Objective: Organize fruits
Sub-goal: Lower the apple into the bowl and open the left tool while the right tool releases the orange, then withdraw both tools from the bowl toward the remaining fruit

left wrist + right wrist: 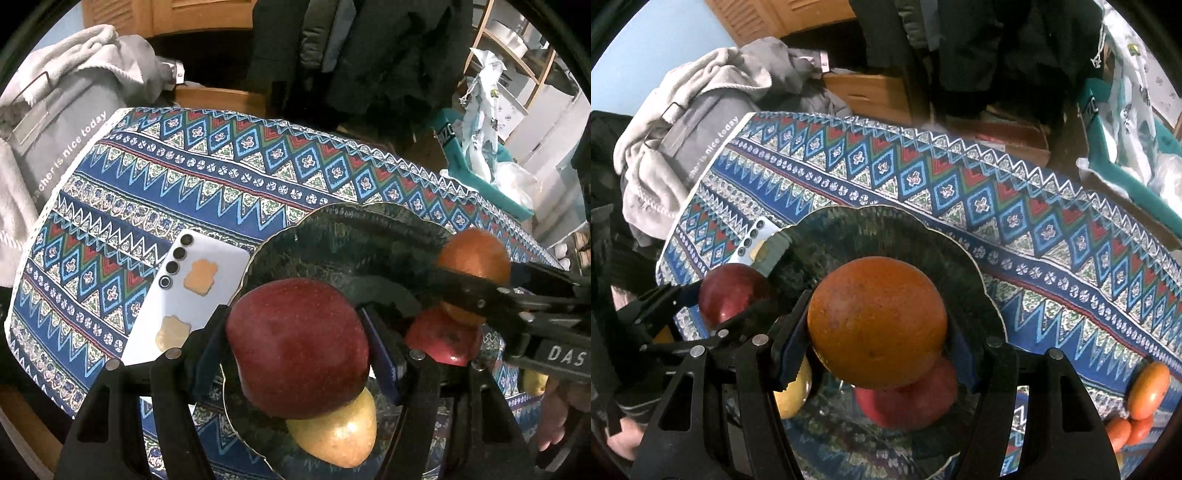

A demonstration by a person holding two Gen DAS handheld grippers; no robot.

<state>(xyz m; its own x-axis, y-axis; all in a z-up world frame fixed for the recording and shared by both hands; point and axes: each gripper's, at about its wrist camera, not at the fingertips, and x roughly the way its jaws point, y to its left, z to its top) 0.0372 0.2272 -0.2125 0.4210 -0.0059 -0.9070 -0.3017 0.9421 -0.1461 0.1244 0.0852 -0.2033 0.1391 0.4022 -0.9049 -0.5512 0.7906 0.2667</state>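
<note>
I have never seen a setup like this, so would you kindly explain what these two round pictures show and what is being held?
A person holds two handheld claws, each with a fisheye camera looking along its fingers; no robot arm is involved. The left camera shows the left claw gripping a red apple; the right camera shows the right claw gripping an orange. Both hang over a dark glass plate on a patterned tablecloth. Another red apple and a yellow fruit sit below, with a phone beside the plate.

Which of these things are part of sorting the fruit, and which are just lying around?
Part of the job:
red apple in left gripper
orange in right gripper
dark plate
yellow fruit

Lying about:
phone
grey clothes
teal bag
</note>
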